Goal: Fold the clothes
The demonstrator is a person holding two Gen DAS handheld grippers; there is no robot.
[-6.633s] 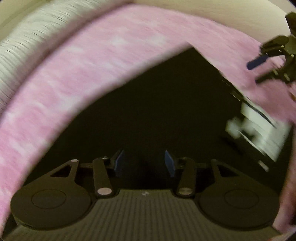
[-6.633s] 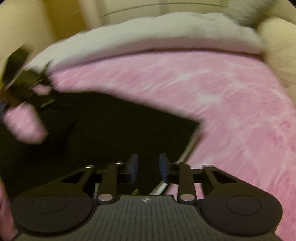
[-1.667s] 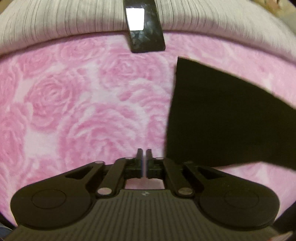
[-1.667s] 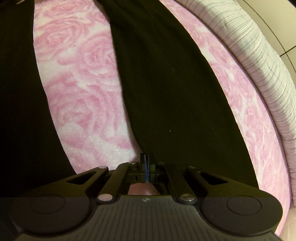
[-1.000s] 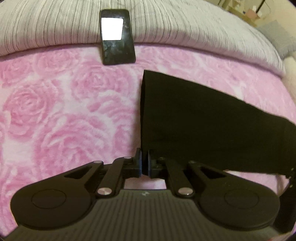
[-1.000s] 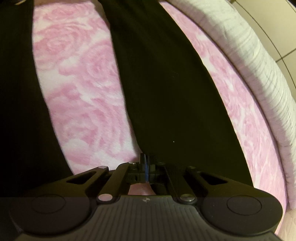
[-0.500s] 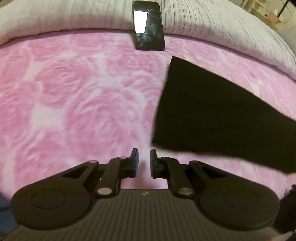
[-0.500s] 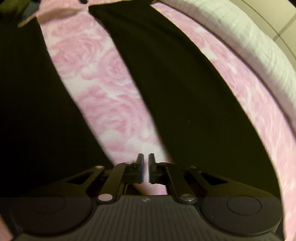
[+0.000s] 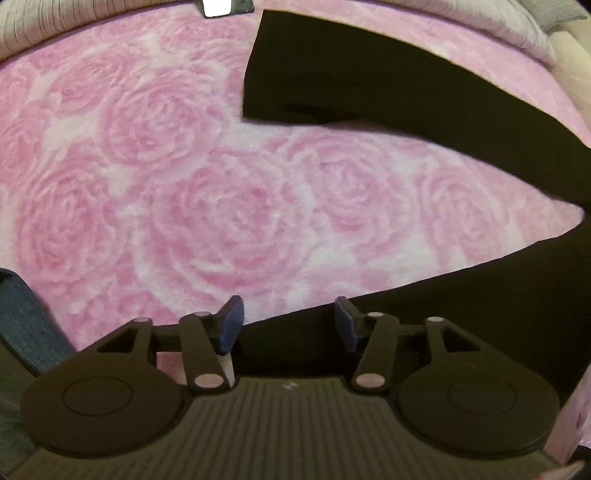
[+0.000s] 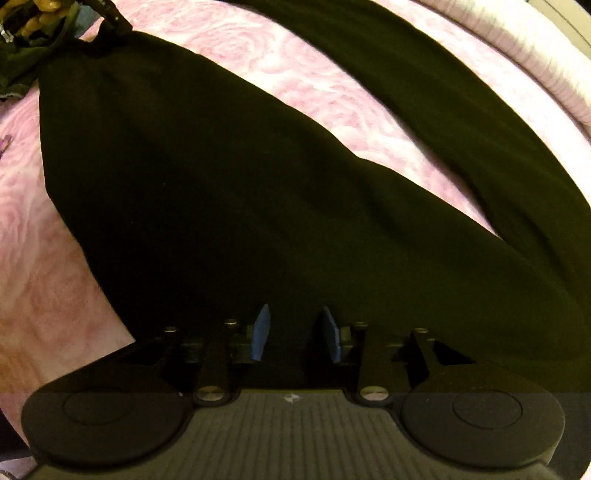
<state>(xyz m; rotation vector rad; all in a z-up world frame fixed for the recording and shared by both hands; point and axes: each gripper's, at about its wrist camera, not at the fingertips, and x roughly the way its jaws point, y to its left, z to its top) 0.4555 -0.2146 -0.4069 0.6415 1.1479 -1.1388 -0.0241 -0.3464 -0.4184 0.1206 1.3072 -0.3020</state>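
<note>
Black trousers lie spread on a pink rose blanket [image 9: 221,221]. In the left wrist view the far leg [image 9: 369,74] ends in a hem at the top, and the near leg [image 9: 480,295] runs under my left gripper [image 9: 288,321]. Its jaws are opening above that leg's edge, and the pads grip nothing. In the right wrist view the near leg [image 10: 221,184] fills the middle and the far leg [image 10: 443,92] runs up the right. My right gripper [image 10: 295,332] hangs over the near leg with its jaws opening and nothing pinched between the blue pads [image 10: 260,332].
A phone [image 9: 225,5] rests at the blanket's far edge against a grey striped duvet [image 9: 29,26]. Blue denim [image 9: 22,321] shows at the left. In the right wrist view a hand [image 10: 37,18] appears at the top left and the duvet [image 10: 535,55] runs along the right.
Both grippers were shut at the trouser edges a second ago and have opened and let go. The left has shifted from the far leg's hem to the near leg; the right now hangs over the near leg.
</note>
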